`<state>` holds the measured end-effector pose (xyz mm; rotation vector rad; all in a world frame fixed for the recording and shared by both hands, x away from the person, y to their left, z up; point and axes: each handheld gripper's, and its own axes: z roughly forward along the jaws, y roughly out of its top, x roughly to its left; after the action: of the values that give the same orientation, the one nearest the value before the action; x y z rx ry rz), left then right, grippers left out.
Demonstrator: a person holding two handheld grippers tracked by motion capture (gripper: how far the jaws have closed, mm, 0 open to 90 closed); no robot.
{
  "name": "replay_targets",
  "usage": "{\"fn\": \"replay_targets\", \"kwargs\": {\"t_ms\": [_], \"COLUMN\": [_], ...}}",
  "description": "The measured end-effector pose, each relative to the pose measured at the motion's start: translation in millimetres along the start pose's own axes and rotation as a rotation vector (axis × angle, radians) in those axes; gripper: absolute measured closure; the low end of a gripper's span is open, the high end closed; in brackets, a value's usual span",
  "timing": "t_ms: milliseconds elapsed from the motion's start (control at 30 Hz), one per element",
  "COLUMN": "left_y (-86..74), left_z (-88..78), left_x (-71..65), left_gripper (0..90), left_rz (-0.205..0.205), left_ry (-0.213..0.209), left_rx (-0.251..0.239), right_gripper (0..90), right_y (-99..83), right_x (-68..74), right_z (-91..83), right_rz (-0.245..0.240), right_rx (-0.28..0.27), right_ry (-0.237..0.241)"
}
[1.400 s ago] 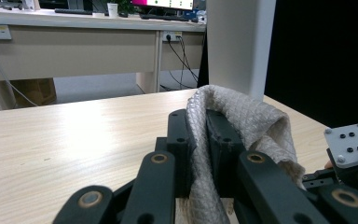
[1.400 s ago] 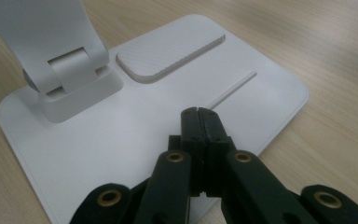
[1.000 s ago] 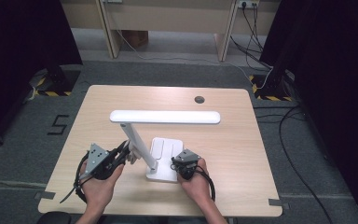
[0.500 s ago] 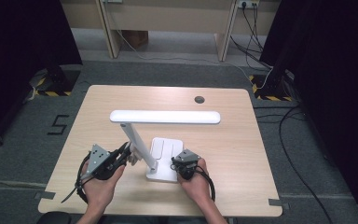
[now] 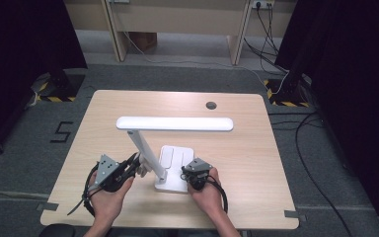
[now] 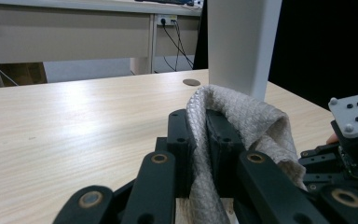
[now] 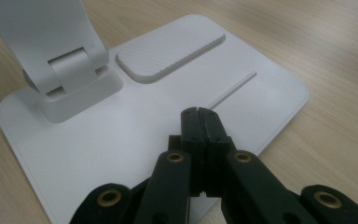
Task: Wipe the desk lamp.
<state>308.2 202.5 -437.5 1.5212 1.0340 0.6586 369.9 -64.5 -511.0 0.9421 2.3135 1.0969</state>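
Observation:
A white desk lamp stands on the wooden table (image 5: 256,148), its long head (image 5: 175,123) level above a slanted arm (image 5: 145,150) and a flat base (image 5: 177,158). My left gripper (image 5: 135,163) is shut on a grey woven cloth (image 6: 242,116), which bulges out between the jaws right in front of the lamp's arm (image 6: 242,42). Whether the cloth touches the arm I cannot tell. My right gripper (image 7: 199,112) is shut with nothing in it, its tips down on the lamp's base (image 7: 121,135) near a thin groove. In the high view the right gripper (image 5: 187,174) sits at the base's front right corner.
A round cable hole (image 5: 210,105) lies in the table's far side. The hinge block (image 7: 74,70) and a ribbed pad (image 7: 170,46) rise from the base. Desks, cables and dark curtains stand beyond the table on grey floor.

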Motion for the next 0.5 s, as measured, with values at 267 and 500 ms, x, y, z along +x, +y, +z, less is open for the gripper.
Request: {"fn": "replay_targets", "kwargs": {"t_ms": [267, 500], "left_y": [-6.8, -13.8], "left_z": [2.3, 4.3], "left_x": [-0.4, -1.3], "left_gripper": [81.0, 81.0], "left_rz": [0.0, -0.001], "left_ry": [-0.004, -0.01], "left_rx": [0.02, 0.036], "right_gripper": [90.0, 90.0], "right_y": [-0.2, -0.2], "right_x": [0.3, 0.4], "right_z": [0.0, 0.0], "right_rz": [0.005, 0.003], "right_rx": [-0.001, -0.001], "right_ry": [-0.001, -0.001]}}
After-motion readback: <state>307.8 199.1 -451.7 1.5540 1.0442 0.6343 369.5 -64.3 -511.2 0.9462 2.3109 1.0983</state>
